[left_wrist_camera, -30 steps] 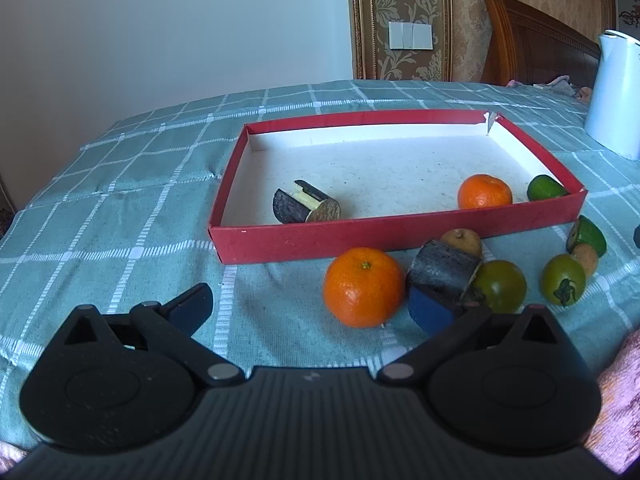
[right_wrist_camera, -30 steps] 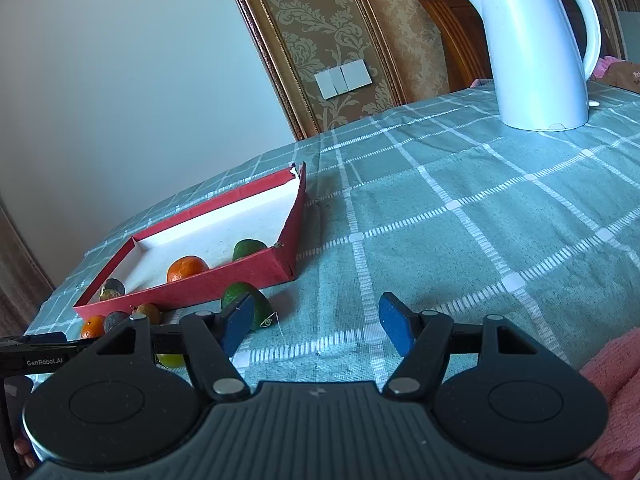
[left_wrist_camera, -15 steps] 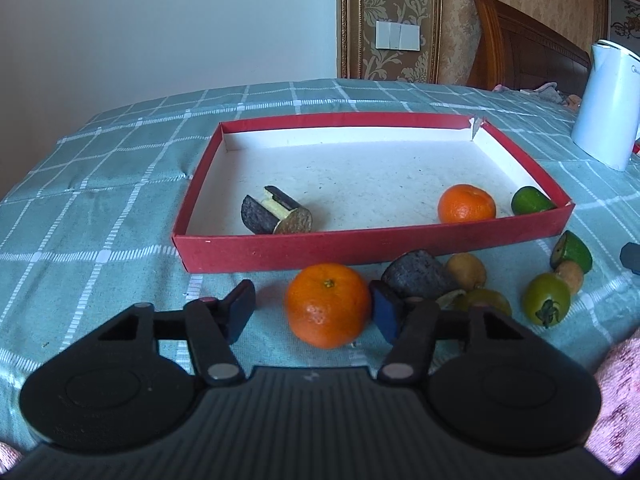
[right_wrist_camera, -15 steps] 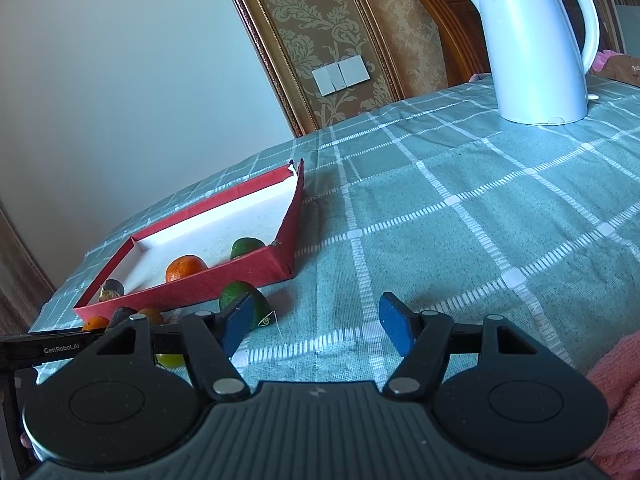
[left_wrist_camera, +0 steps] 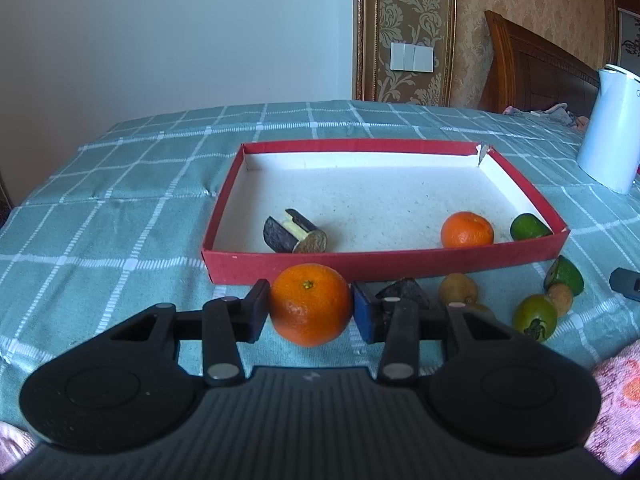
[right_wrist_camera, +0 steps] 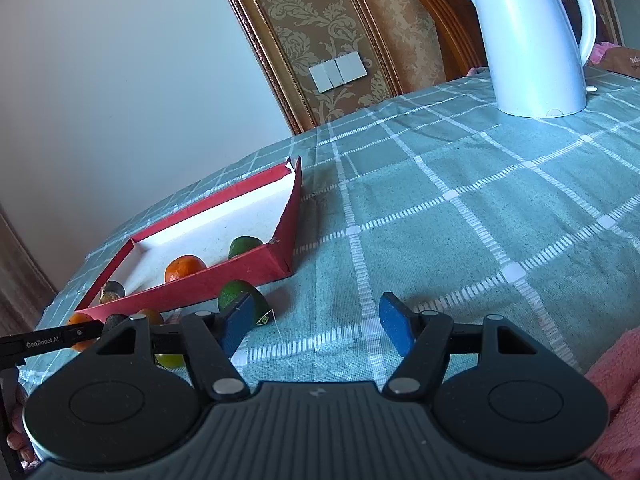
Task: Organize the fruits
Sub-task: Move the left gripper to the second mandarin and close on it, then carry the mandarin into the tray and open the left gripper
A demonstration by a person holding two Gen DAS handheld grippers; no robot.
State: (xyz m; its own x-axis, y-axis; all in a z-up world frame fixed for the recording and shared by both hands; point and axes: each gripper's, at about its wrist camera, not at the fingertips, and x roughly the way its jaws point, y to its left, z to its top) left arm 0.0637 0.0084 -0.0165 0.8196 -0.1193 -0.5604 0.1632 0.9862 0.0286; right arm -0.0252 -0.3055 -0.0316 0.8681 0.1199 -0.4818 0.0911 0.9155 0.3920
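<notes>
Orange, glossy tangerine point(left_wrist_camera: 310, 310) — green-stemmed, pinched in left claw point(left_wrist_camera: 311, 312).

This is a home, most likely a bedroom. A carved wooden headboard point(left_wrist_camera: 536, 60) stands at about 2 o'clock, against damask wallpaper point(left_wrist_camera: 408, 20) set in a gilt frame, with a bank of wall switches point(left_wrist_camera: 411, 57) at 1 o'clock. A checked teal cloth point(left_wrist_camera: 120, 184) covers the surface, and a white electric kettle point(right_wrist_camera: 532, 36) sits on it at 2 o'clock.
</notes>
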